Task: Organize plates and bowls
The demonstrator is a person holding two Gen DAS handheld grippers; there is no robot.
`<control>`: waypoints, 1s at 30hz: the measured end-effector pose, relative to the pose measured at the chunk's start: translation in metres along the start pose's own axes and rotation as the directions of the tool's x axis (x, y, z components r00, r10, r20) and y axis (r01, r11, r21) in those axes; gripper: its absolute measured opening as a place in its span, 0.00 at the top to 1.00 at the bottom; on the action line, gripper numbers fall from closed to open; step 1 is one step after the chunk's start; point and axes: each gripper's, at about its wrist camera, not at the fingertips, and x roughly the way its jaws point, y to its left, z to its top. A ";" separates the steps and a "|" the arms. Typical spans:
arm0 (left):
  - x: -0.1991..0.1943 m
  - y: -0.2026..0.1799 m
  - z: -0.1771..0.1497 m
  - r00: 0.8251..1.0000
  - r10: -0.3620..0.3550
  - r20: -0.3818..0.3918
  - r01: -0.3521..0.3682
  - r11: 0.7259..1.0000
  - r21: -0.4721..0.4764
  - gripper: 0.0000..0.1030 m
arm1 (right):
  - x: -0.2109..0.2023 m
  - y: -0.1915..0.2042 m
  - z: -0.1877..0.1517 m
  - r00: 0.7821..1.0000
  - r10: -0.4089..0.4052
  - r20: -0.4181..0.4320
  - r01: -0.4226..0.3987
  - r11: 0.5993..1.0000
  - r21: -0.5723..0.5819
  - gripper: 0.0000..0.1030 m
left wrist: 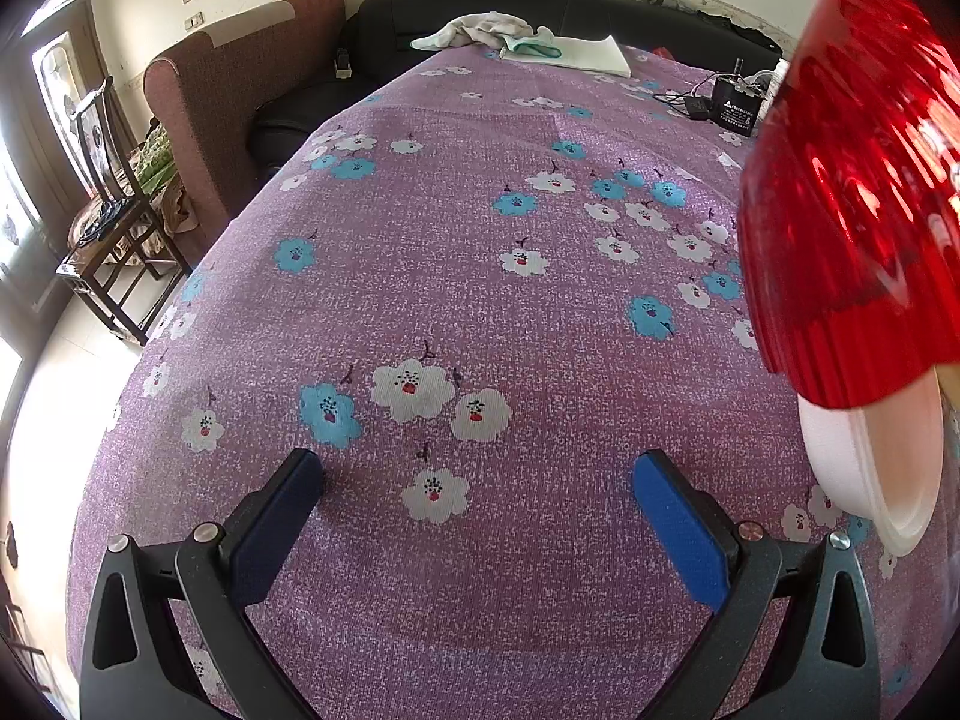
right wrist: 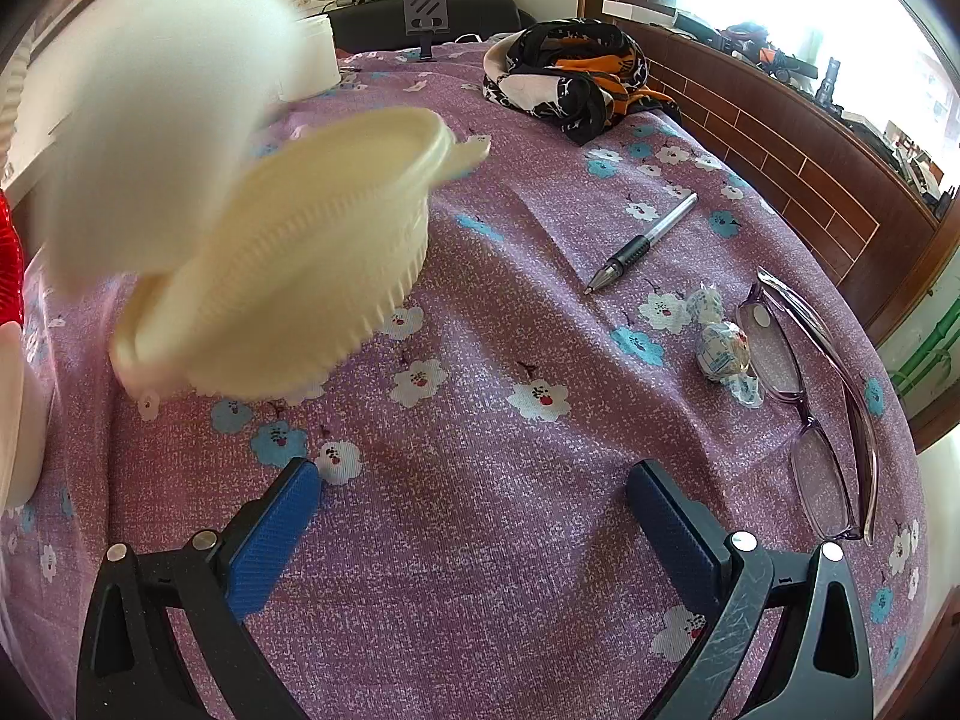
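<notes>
A: Both claws are spread wide and pinching nothing. The left claw (left wrist: pixel 477 471) hangs over a bare stretch of the flowered cloth (left wrist: pixel 420 276) that covers the bench, and the right claw (right wrist: pixel 474 480) does the same on its side

B: So where are the dishes?

A: They sit between the two views. In the left view a red ribbed bowl (left wrist: pixel 864 192) fills the right side, and below it is a white plate (left wrist: pixel 882 480) whose rim reaches down to the cloth. The red bowl seems to rest on or against it, though the contact is cut off by the edge of the picture

B: And the right view?

A: A cream bowl with a ridged wall (right wrist: pixel 300 276) is tipped on its side, mouth turned toward the upper left, blurred as if in motion. Behind it is a large pale blur (right wrist: pixel 162 120) that cannot be made out. Nothing visible is holding the bowl, so how it stays tilted cannot be told

B: Why would the claws hang wide like that?

A: Likely because neither has taken anything up; the wide gap suits a bowl rim. The sorting looks barely begun, since the dishes are loose and not nested

B: Anything in the way?

A: Along the right edge of the bench lie a pen (right wrist: pixel 645 243), two wrapped sweets (right wrist: pixel 720 336) and a pair of glasses (right wrist: pixel 804 414), well apart from the bowls. A scarf (right wrist: pixel 576 75) is heaped toward the far right corner. The glasses would be the ones to avoid
</notes>
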 end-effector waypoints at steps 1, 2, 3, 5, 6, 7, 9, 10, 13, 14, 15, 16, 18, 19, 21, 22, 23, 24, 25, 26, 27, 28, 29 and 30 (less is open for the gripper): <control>0.000 0.000 0.000 1.000 0.000 0.000 0.000 1.000 0.000 0.00 | 0.000 0.000 0.000 1.000 0.000 0.000 0.000 1.000 0.000 0.01; 0.000 0.000 0.000 1.000 0.000 0.000 0.000 1.000 0.000 0.00 | 0.000 0.000 0.000 1.000 0.000 0.000 0.000 1.000 0.000 0.01; 0.000 0.000 0.000 1.000 0.000 0.000 0.000 1.000 0.000 0.00 | 0.000 0.000 0.000 1.000 0.000 0.000 0.000 1.000 0.000 0.01; 0.000 0.000 0.000 1.000 0.000 0.000 0.000 1.000 0.000 0.00 | 0.000 0.000 0.000 1.000 0.000 0.000 0.000 1.000 0.000 0.01; 0.000 0.000 0.000 1.000 0.000 0.000 0.000 1.000 0.000 0.00 | 0.000 0.000 0.000 1.000 0.000 0.000 0.000 1.000 0.000 0.01; 0.000 0.000 0.000 1.000 0.000 0.000 0.000 1.000 0.000 0.00 | 0.000 0.000 0.000 1.000 0.000 0.000 0.000 1.000 0.000 0.01; 0.000 0.000 0.000 1.000 0.000 0.000 0.000 1.000 0.000 0.00 | 0.000 0.000 0.000 1.000 0.000 0.000 0.000 1.000 0.000 0.01; 0.000 0.000 0.000 1.000 0.000 0.000 0.000 1.000 0.000 0.00 | 0.000 0.000 0.000 1.000 0.000 0.000 0.000 1.000 0.000 0.01; 0.000 0.000 0.000 1.000 0.000 0.000 0.000 1.000 0.000 0.00 | 0.000 0.000 0.000 1.000 0.000 0.000 0.000 1.000 0.000 0.01; 0.000 0.000 0.000 1.000 0.000 0.000 0.000 1.000 0.000 0.00 | 0.000 0.000 0.000 1.000 0.000 0.000 0.000 1.000 0.000 0.01; 0.000 0.000 0.000 1.000 0.000 0.000 0.000 1.000 0.000 0.00 | 0.000 0.000 0.000 1.000 0.000 0.000 0.000 1.000 0.000 0.01; 0.000 0.000 0.000 1.000 -0.002 0.001 0.002 1.000 -0.003 0.00 | 0.000 0.000 0.000 1.000 0.000 0.000 0.000 1.000 0.000 0.01; -0.001 0.005 -0.001 1.000 -0.011 0.005 0.011 1.000 -0.027 0.00 | 0.000 0.000 0.000 1.000 0.000 0.000 0.000 1.000 0.000 0.01; -0.002 0.007 -0.001 1.000 -0.020 0.011 0.020 0.999 -0.037 0.00 | 0.000 0.000 0.000 1.000 0.000 0.000 0.000 1.000 0.000 0.01; 0.000 0.002 -0.001 1.000 0.000 0.000 0.000 1.000 -0.006 0.00 | 0.000 0.000 0.000 1.000 0.000 0.000 0.000 1.000 0.000 0.01; -0.002 0.000 -0.002 1.000 0.012 0.000 -0.012 1.000 0.007 0.00 | 0.000 0.000 0.000 1.000 0.000 0.000 0.000 1.000 0.000 0.01; -0.003 -0.001 -0.002 1.000 0.006 -0.001 -0.006 1.000 0.003 0.00 | 0.000 0.001 0.000 1.000 0.000 0.000 0.000 1.000 0.000 0.01; -0.003 0.000 -0.004 1.000 0.000 -0.001 0.000 1.000 -0.002 0.00 | 0.000 0.000 0.000 1.000 0.000 0.000 0.000 1.000 0.000 0.01; -0.004 -0.002 -0.004 1.000 0.002 -0.001 -0.002 1.000 0.000 0.00 | -0.001 0.000 0.000 1.000 0.000 0.000 0.000 1.000 0.000 0.01; -0.004 -0.002 -0.005 1.000 0.002 -0.001 -0.002 1.000 0.000 0.00 | -0.001 0.000 0.000 1.000 0.000 0.000 0.000 1.000 0.000 0.01; -0.002 -0.002 -0.004 1.000 0.002 -0.001 -0.002 1.000 0.000 0.00 | 0.000 0.001 0.000 1.000 0.000 0.000 0.000 1.000 0.000 0.01; -0.003 -0.003 -0.005 1.000 0.002 -0.001 -0.002 1.000 0.000 0.00 | 0.000 0.001 0.000 1.000 0.000 0.000 0.000 1.000 0.000 0.01; -0.003 -0.003 -0.005 1.000 0.002 -0.001 -0.002 1.000 0.000 0.00 | 0.000 0.001 0.000 1.000 0.000 0.000 0.000 1.000 0.000 0.01; -0.003 -0.003 -0.004 1.000 0.002 -0.001 -0.002 1.000 0.000 0.00 | 0.000 0.001 0.000 1.000 0.000 0.000 0.000 1.000 0.000 0.01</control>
